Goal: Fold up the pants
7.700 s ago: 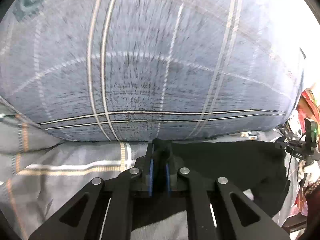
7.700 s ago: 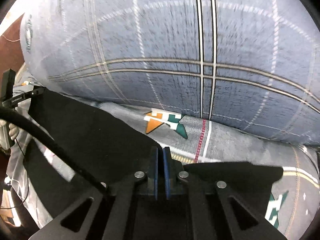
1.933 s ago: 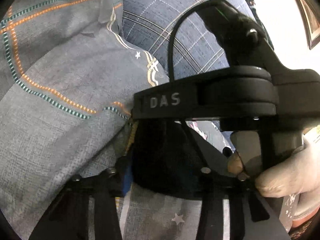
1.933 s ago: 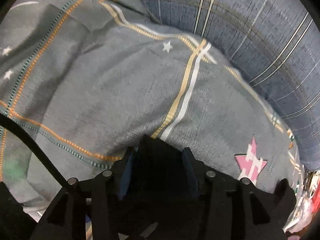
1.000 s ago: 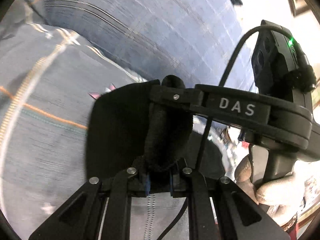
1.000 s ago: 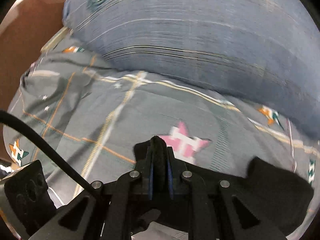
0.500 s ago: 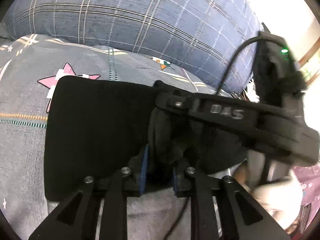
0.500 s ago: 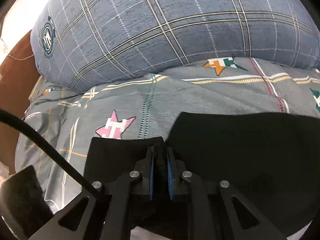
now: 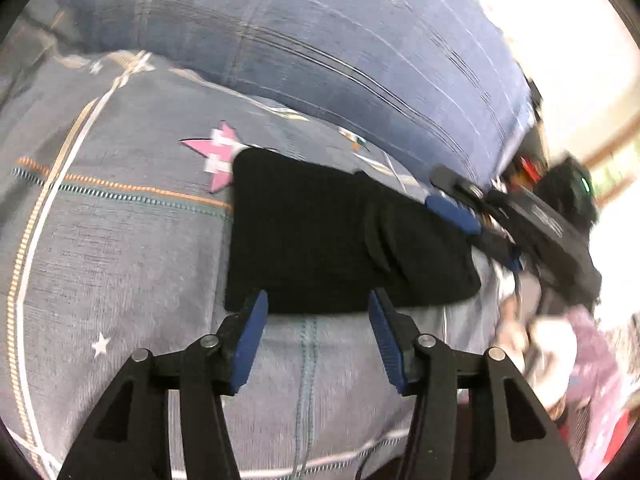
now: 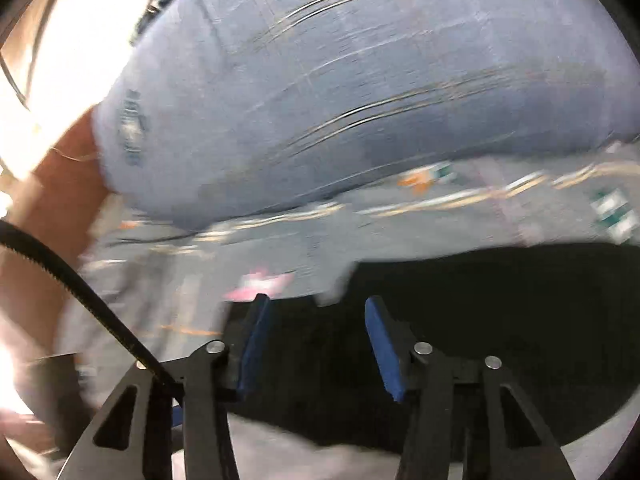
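The black pants (image 9: 320, 236) lie folded in a flat rectangle on the grey patterned bedsheet (image 9: 120, 240). My left gripper (image 9: 316, 312) is open and empty, its blue pads just at the near edge of the pants. The right gripper (image 9: 452, 204) shows in the left wrist view at the pants' far right corner. In the right wrist view my right gripper (image 10: 316, 312) is open and empty just above the black pants (image 10: 480, 320). This view is motion-blurred.
A large blue plaid pillow (image 9: 320, 40) lies along the far side of the bed, and it also shows in the right wrist view (image 10: 360, 80). A brown headboard (image 10: 52, 184) stands at the left. Pink and red clutter (image 9: 592, 360) sits off the bed's right edge.
Both grippers were shut on the black pants half a second ago. Now both have opened and let go, and the pants lie flat on the sheet. Both cameras are moving.
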Tool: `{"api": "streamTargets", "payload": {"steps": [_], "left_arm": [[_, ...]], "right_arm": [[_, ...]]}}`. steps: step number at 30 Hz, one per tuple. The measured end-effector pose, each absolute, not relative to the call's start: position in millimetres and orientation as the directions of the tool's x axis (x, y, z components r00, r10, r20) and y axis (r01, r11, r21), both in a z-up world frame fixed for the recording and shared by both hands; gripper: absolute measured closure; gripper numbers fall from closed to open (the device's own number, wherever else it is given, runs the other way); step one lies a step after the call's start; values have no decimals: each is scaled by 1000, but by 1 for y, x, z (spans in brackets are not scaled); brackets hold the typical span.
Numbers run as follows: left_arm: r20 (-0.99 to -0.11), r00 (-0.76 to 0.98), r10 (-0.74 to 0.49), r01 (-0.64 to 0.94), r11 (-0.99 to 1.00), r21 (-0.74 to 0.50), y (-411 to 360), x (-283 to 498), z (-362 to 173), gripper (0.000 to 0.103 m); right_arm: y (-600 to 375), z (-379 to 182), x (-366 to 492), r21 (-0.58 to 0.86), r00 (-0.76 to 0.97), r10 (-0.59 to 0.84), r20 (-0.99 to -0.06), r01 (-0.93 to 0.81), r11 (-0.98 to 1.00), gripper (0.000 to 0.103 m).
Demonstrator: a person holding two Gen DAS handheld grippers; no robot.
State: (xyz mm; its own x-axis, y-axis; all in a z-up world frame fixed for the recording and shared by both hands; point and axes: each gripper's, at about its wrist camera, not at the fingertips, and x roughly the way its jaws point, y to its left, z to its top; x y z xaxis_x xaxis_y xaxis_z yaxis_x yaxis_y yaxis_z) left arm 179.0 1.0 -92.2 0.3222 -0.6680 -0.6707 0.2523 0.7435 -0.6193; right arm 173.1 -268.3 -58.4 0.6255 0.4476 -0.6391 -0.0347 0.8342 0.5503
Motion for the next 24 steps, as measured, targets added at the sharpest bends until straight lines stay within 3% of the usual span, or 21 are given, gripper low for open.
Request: {"api": "streamTargets", "payload": {"steps": [4, 7, 8, 11, 13, 16, 18, 24], "left_arm": [[-684, 351, -640, 255, 768, -588, -12, 198, -97, 52], [-707, 367, -604, 301, 797, -524, -27, 205, -99, 52], [-713, 363, -600, 312, 799, -514, -30, 207, -102, 52], [-723, 359, -590, 358, 803, -477, -38, 208, -108, 51], [-727, 360, -584, 389, 803, -452, -42, 207, -110, 51], [-739, 344, -579, 403, 802, -440, -42, 210, -97, 51], [-708, 367, -603, 402, 789, -464, -38, 215, -82, 51], [-771, 364, -523, 310, 848, -429, -49, 257, -100, 51]], "right_arm": [[-246, -84, 189, 677, 544, 590, -597, -53, 734, 50], [-242, -114, 202, 703, 508, 604, -614, 3, 711, 50], [-245, -122, 202, 710, 511, 599, -616, 31, 704, 54], [-261, -140, 198, 726, 546, 574, -611, 96, 681, 91], [-272, -149, 191, 749, 567, 573, -592, 124, 651, 102], [-276, -147, 184, 759, 588, 573, -571, 113, 641, 101], [-273, -131, 174, 721, 615, 540, -575, 68, 690, 90], [-254, -119, 147, 597, 615, 470, -633, 1, 802, 88]]}}
